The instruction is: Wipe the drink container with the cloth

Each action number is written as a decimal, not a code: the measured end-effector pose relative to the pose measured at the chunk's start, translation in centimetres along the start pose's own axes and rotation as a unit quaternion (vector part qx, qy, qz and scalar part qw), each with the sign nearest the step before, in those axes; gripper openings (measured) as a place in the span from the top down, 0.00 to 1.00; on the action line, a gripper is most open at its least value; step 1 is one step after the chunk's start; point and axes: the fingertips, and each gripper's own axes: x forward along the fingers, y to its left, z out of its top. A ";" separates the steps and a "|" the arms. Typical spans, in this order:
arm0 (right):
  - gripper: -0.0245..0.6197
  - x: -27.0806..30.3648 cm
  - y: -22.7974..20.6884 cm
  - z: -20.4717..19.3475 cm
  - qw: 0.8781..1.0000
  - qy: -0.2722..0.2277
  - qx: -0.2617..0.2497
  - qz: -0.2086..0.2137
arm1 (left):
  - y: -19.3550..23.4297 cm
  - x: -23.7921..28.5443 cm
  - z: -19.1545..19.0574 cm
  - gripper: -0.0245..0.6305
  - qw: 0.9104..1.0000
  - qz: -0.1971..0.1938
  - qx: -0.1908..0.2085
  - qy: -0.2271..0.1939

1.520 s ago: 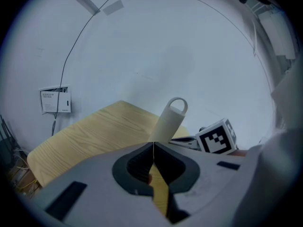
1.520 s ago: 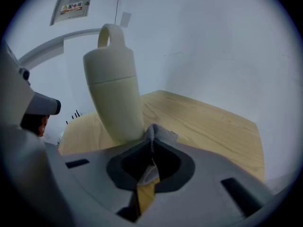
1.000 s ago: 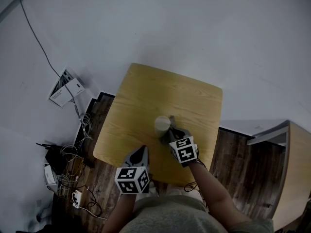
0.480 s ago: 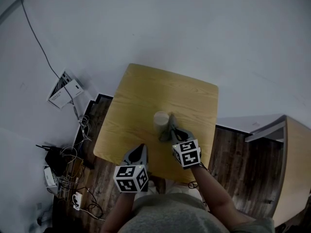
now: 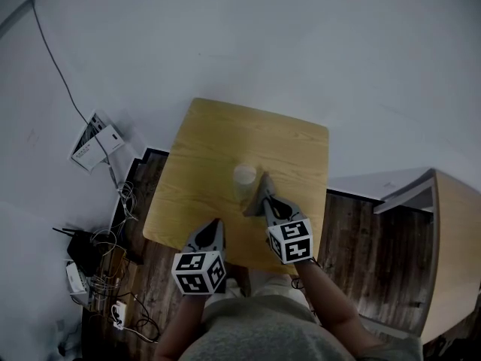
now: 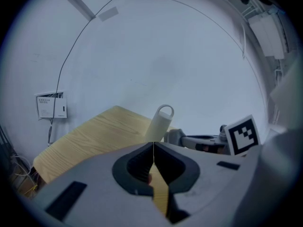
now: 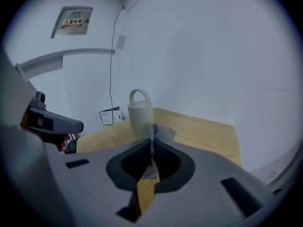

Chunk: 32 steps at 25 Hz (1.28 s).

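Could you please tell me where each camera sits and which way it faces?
Head view: on the person's head, looking steeply down at the table; shows forearms, left gripper and right gripper.
Left gripper view: on the left gripper, looking along its shut fingers toward the drink container; the right gripper shows at right.
Right gripper view: on the right gripper, looking along fingers shut on the cloth toward the drink container; the left gripper shows at left.
Shared: all three show drink container and table.

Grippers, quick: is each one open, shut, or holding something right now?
Left gripper: closed, empty.
Right gripper: closed on the cloth.
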 end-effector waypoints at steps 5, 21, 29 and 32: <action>0.95 -1.7 1.4 1.2 1.000 -0.023 0.003 0.004 | 0.0 -0.7 0.1 0.96 1.000 -0.006 0.004 -0.006; 0.95 -2.4 5.5 4.3 0.998 -0.058 -0.015 0.029 | 1.0 -2.1 0.8 0.96 1.000 -0.008 0.005 -0.021; 0.95 -0.6 6.3 5.0 0.997 -0.053 -0.025 0.048 | 1.4 -2.1 0.7 0.96 1.000 -0.001 0.001 -0.019; 0.95 0.2 6.4 5.2 0.997 -0.049 -0.029 0.053 | 1.6 -2.0 0.7 0.96 1.000 0.003 0.000 -0.018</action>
